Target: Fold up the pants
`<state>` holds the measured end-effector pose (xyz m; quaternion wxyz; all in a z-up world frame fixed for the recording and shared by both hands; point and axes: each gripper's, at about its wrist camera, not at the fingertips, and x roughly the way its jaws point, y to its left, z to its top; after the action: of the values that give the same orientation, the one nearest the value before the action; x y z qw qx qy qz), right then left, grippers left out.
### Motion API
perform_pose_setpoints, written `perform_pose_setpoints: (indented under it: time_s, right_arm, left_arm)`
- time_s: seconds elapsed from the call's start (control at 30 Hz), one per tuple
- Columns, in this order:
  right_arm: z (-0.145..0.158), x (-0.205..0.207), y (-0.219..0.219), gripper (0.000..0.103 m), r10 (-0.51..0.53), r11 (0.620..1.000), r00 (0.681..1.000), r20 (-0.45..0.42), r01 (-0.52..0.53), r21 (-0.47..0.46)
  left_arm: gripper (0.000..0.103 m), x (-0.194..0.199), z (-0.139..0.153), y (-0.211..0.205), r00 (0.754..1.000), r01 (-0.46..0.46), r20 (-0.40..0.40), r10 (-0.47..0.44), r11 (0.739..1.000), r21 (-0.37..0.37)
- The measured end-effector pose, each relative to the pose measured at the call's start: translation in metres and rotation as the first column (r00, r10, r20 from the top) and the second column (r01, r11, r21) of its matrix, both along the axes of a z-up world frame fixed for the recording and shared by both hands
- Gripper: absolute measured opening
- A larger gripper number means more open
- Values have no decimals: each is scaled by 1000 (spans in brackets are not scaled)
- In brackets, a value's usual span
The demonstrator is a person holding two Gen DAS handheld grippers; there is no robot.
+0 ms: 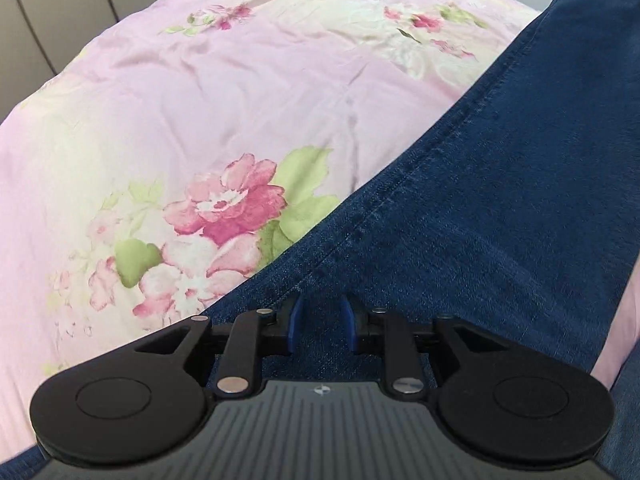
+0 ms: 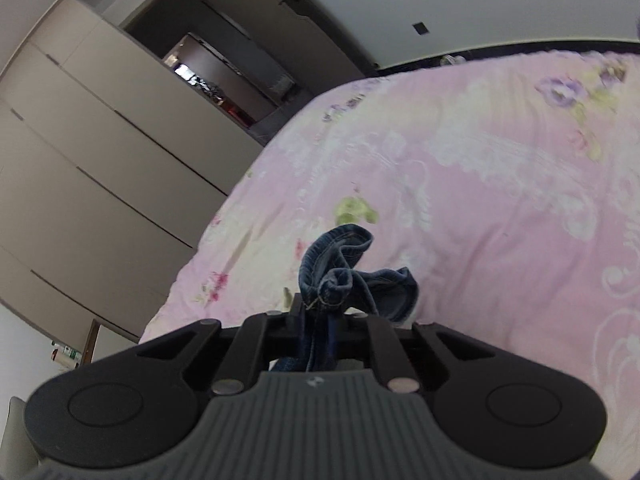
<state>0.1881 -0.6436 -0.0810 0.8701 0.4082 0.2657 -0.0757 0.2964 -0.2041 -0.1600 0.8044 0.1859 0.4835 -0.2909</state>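
Denim pants (image 1: 500,184) lie on the pink flowered bed (image 1: 200,92) beneath the left gripper (image 1: 322,320), its jaws narrowly apart, while the right gripper (image 2: 320,316) pinches their bunched hem (image 2: 344,272) between closed jaws.

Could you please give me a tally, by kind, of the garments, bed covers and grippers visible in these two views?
Pants: 1
Floral bedspread: 1
Grippers: 2, the left gripper and the right gripper
Total: 4

L wrist cam: close, steep down; R cam: higher, shallower; both see bedspread (image 1: 200,92).
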Motion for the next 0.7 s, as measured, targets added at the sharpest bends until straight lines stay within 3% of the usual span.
perform_pose_setpoints:
  time_s: [0.13,0.2,0.37,0.47,0.57,0.7]
  right_arm:
    - [67,14,49,5,115,990,991,64,-109,-87]
    - [93,22,79,5,174,978,982,77,-164,-126]
    - [134,45,174,5,312,940,946,89,-294,-174]
    - [134,58,241,5,400,901,914,69,-379,-210]
    - [116,70,303,5,479,864,877,31,-465,-193]
    - [70,74,393,5,583,794,811,-42,-580,-184]
  left_arm:
    - [28,-16,27,25,1000,-22,20,23,999,-37]
    - [28,-29,52,52,998,-63,20,66,993,-98]
    - [28,-69,105,134,975,-220,-43,216,942,-254]
    - [32,-96,120,179,951,-307,-58,303,908,-286]
    - [34,-118,120,218,921,-388,-86,381,872,-298]
    - [34,-141,97,269,849,-528,-173,500,785,-323]
